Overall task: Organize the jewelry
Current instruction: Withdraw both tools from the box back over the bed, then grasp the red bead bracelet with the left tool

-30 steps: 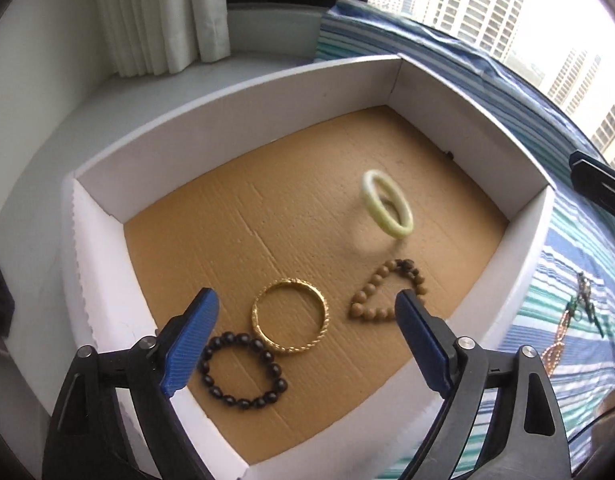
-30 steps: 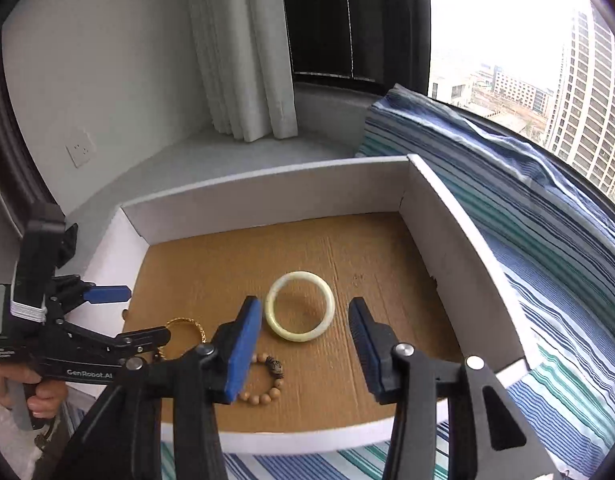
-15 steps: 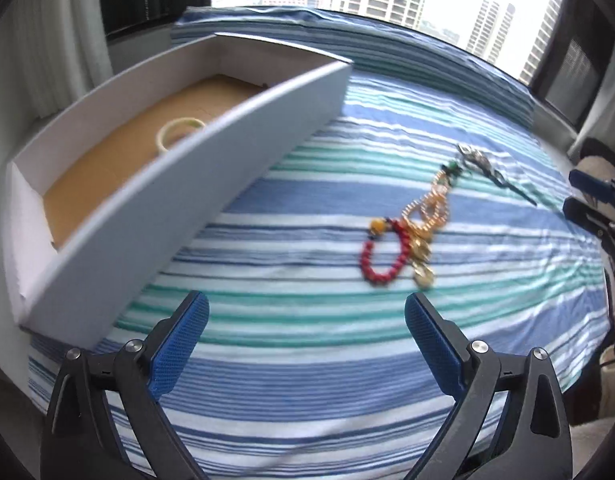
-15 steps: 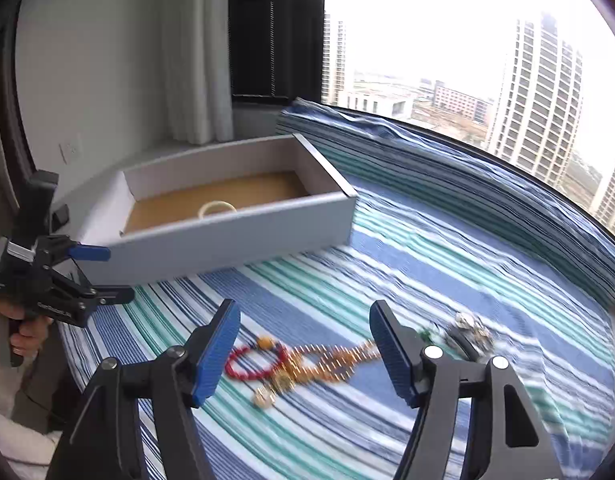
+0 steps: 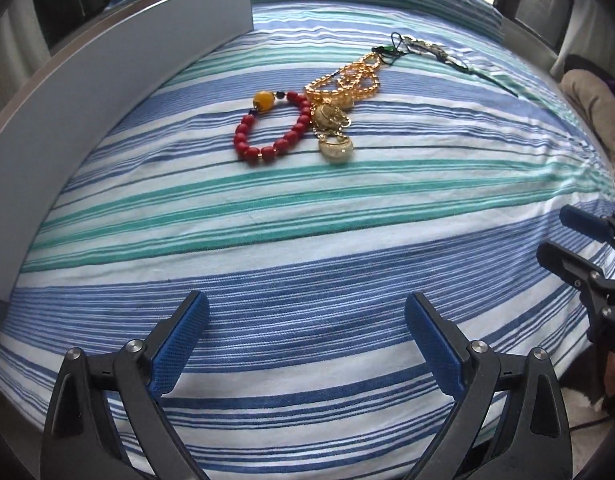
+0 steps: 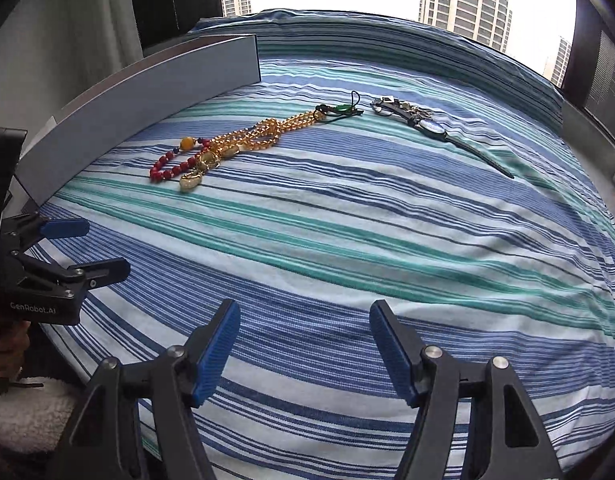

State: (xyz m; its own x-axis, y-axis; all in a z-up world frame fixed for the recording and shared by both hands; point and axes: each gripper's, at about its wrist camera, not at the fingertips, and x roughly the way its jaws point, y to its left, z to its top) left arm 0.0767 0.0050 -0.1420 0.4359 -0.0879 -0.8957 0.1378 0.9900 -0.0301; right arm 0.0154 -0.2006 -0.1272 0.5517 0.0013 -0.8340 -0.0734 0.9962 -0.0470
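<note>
A red bead bracelet [image 5: 273,128] with one yellow bead lies on the striped bedspread [image 5: 307,208], touching a tangled gold bead necklace [image 5: 347,76] and a gold pendant [image 5: 336,149]. Beyond them lie a green charm [image 6: 341,110] and a wristwatch [image 6: 431,126]. My left gripper [image 5: 305,320] hangs open over bare cloth, well short of the bracelet. My right gripper [image 6: 303,320] is also open with nothing between its fingers, and it too is well short of the jewelry. Each gripper shows at the edge of the other's view: the left gripper [image 6: 107,246] and the right gripper [image 5: 553,230].
The white box's outer wall [image 5: 107,80] runs along the left of the bedspread, and its inside is hidden. A window with tall buildings stands behind the bed. A hand [image 6: 5,344] holds the left gripper's handle at the lower left.
Both grippers swung away from over the open box to low over the striped bedspread. The box's inside and its bangles dropped out of view. The right jaws stand wider than before.
</note>
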